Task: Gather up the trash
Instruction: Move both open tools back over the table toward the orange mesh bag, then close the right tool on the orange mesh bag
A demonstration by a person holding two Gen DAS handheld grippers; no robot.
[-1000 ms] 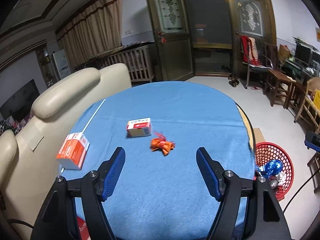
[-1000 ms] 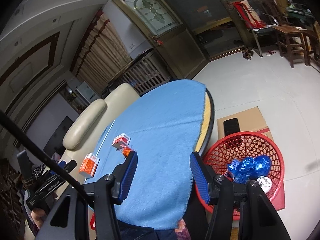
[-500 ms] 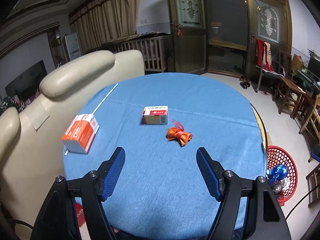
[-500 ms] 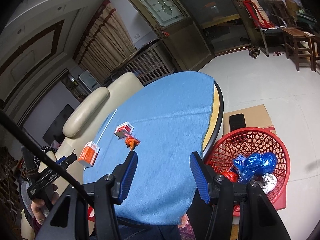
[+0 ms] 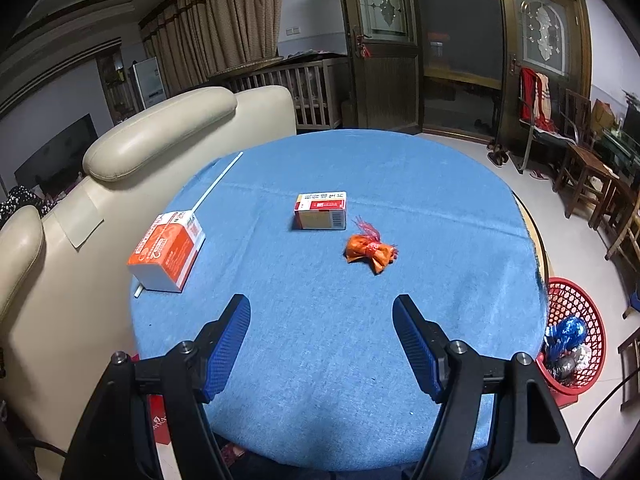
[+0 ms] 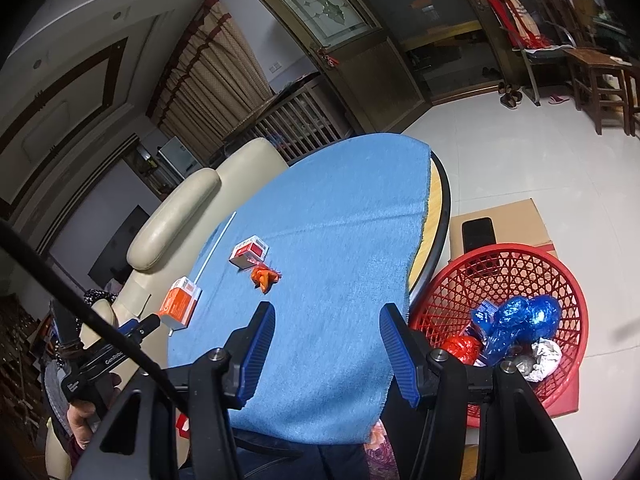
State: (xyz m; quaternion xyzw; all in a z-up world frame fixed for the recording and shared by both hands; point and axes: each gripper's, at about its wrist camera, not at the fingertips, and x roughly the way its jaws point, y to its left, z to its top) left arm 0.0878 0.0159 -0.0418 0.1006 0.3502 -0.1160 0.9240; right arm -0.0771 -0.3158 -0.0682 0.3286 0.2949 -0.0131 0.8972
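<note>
Trash: orange wrapper (image 5: pixel 370 251) mid-frame on blue tablecloth (image 5: pixel 420 184), beside small box (image 5: pixel 321 211); my left gripper (image 5: pixel 321 322) hangs spread and empty, lined up to take it; red basket (image 6: pixel 516 258) waits lower right.

Small box (image 5: pixel 321 211) near the middle of the tabletop (image 5: pixel 360 152), crumpled wrapper (image 5: pixel 369 251) just right and in front of it, larger box (image 5: pixel 168 250) well to the left atop a straw (image 5: pixel 218 178), basket (image 6: pixel 516 264) on the floor right of the tabletop, foil wads (image 6: pixel 520 320) inside it
</note>
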